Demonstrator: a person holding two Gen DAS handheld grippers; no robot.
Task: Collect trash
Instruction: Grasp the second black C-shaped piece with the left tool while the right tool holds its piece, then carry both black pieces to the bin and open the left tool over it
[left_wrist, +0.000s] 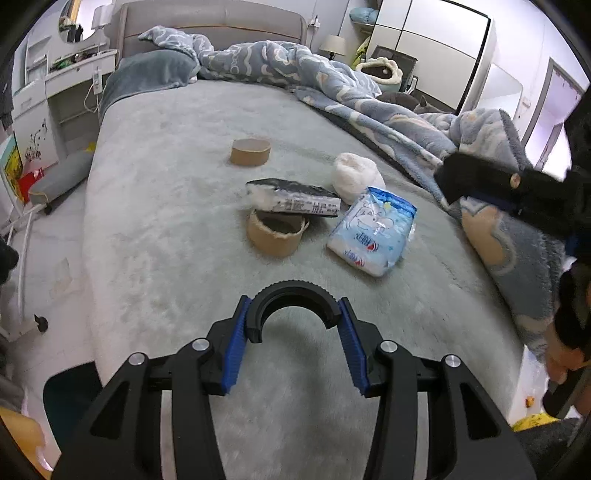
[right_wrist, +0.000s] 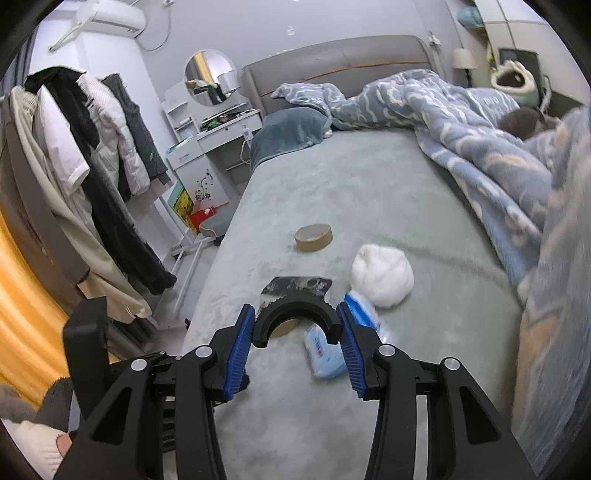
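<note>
Trash lies on the grey-green bed (left_wrist: 155, 229): a far cardboard tape ring (left_wrist: 250, 151), a near cardboard ring (left_wrist: 277, 233) with a dark flat wrapper (left_wrist: 293, 199) resting on its rim, a white wad (left_wrist: 356, 177) and a blue-and-white tissue pack (left_wrist: 373, 230). My left gripper (left_wrist: 294, 321) hovers short of the near ring, shut, its blue pads against its own black arch, no trash between them. My right gripper (right_wrist: 296, 321) hangs over the wrapper (right_wrist: 295, 288) and the pack (right_wrist: 325, 350), its jaws just as narrow, with no trash between them. The white wad (right_wrist: 382, 275) lies beyond it to the right.
A rumpled blue blanket (left_wrist: 332, 81) covers the bed's right side and far end. The right gripper's black body (left_wrist: 480, 181) juts in from the right. Clothes (right_wrist: 92, 147) hang on a rack left of the bed, beside a white dresser (right_wrist: 207, 155).
</note>
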